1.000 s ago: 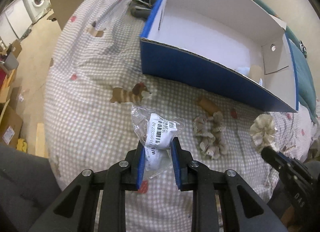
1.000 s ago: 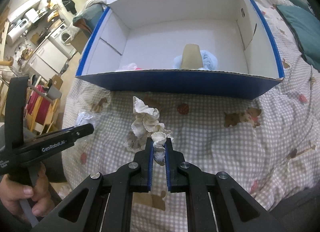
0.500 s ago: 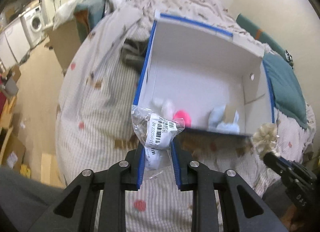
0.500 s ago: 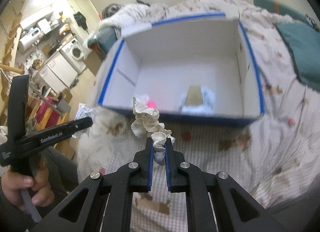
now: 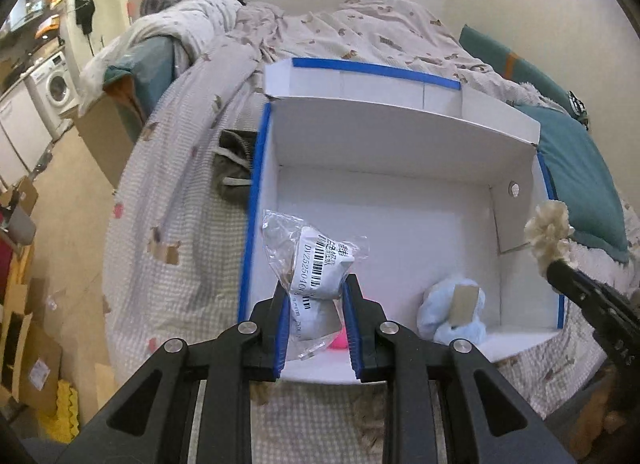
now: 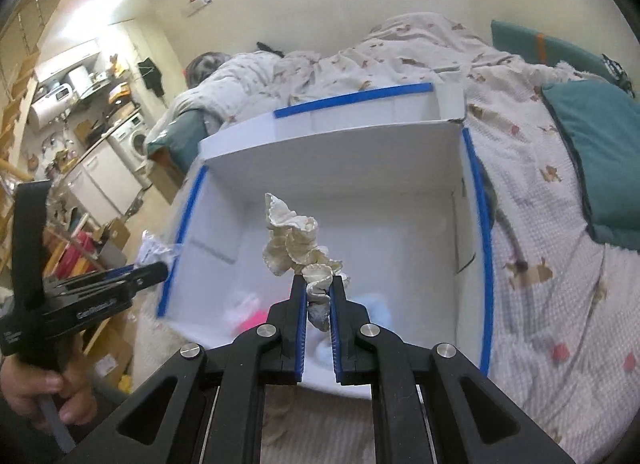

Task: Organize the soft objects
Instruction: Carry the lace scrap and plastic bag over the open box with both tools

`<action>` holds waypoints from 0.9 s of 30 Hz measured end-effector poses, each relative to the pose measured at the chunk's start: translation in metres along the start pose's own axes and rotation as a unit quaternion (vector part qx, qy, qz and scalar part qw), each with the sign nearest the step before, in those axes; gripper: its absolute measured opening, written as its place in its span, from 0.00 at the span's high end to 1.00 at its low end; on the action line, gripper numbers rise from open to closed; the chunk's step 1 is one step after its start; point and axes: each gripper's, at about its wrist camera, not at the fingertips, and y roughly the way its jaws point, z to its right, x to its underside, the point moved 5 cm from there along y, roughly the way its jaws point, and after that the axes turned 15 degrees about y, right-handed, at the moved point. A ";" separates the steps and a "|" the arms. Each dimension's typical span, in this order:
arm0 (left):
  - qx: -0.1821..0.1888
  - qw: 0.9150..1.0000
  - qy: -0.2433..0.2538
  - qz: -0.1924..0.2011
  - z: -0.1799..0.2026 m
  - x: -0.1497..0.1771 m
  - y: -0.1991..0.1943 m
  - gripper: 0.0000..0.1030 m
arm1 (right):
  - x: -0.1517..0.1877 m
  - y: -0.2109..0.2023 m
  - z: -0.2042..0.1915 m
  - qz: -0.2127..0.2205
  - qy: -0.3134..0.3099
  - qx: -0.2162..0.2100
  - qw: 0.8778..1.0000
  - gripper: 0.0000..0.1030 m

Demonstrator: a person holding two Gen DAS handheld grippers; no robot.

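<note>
Jaws of the left gripper point(image 5: 316, 294) are clamped on a bagged item point(image 5: 320, 264) with a barcode label, held above the box point(image 5: 400, 223) near its left wall. Jaws of the right gripper point(image 6: 319, 296) are nearly closed, pinching a cream scrunchie point(image 6: 298, 244) over the box interior. Both grippers angle downward. 1 blue plush point(image 5: 452, 316) and 1 pink item point(image 5: 340, 340) lie inside the box.

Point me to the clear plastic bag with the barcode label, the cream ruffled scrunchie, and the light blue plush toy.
clear plastic bag with barcode label point(image 5: 320, 268), left wrist view, white label.
cream ruffled scrunchie point(image 6: 298, 242), right wrist view, upper ruffles.
light blue plush toy point(image 5: 434, 314), left wrist view, left side.
</note>
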 end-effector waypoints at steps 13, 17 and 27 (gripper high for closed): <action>-0.006 1.000 -0.005 -0.007 0.009 0.014 0.052 0.79 | 0.010 0.029 0.040 -0.023 0.049 0.060 0.997 0.88; 0.002 1.000 0.004 -0.008 0.014 0.019 0.053 0.79 | 0.011 0.035 0.044 -0.030 0.055 0.068 0.996 0.88; -0.010 1.000 0.010 -0.004 0.013 0.020 0.051 0.78 | 0.012 0.033 0.040 -0.019 0.046 0.066 0.997 0.88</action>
